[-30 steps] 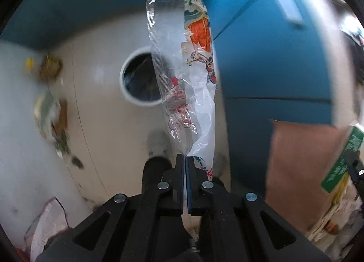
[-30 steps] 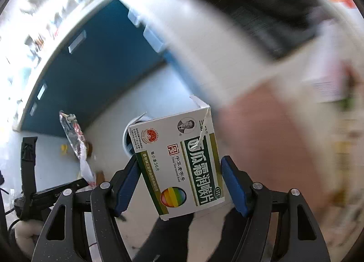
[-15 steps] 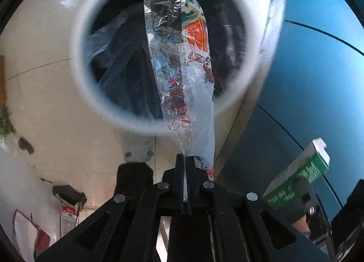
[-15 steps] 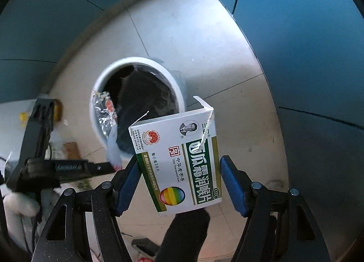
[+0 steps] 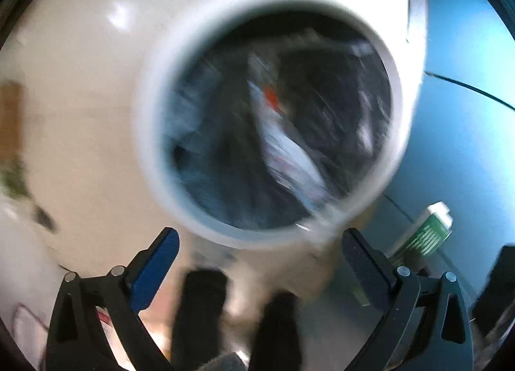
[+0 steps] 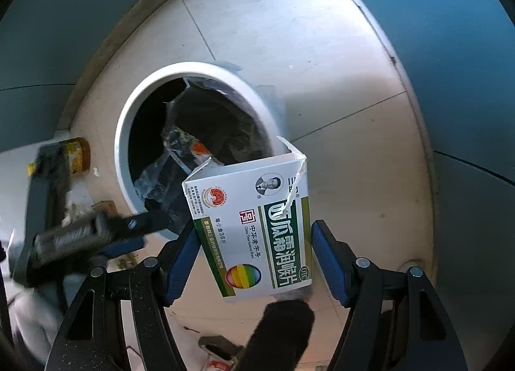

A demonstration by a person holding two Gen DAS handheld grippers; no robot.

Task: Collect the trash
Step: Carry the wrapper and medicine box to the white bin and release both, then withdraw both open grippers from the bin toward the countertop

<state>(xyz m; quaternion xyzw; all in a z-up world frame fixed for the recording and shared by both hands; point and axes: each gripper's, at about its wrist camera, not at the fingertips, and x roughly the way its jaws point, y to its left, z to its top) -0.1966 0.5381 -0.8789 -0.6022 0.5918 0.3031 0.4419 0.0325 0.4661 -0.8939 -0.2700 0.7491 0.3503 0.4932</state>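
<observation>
- Below the left gripper, in the left wrist view, the white-rimmed trash bin fills the frame; the jaws stand spread wide with nothing between the blue pads
- a clear printed plastic wrapper shows as a blurred streak inside the bin's dark liner, free of the gripper; it looks to be dropping in, though blur hides whether it has settled
- at the right edge of that view a green-and-white box is partly seen, just beside the bin's rim
- over the floor tiles, in the right wrist view, the right gripper pinches a torn-open green-and-white medicine carton by its two side faces, upright, open end toward the bin
- the carton hangs near the rim's near edge, not yet squarely over the opening; the wrapper lies inside against the liner
- the left gripper appears blurred at the left, beside the rim
- more litter, a yellow-brown scrap among it, lies on the floor left of the bin
- my judgement: carry the carton forward until it is over the dark opening before spreading the jaws, since a release here could bounce it off the rim
</observation>
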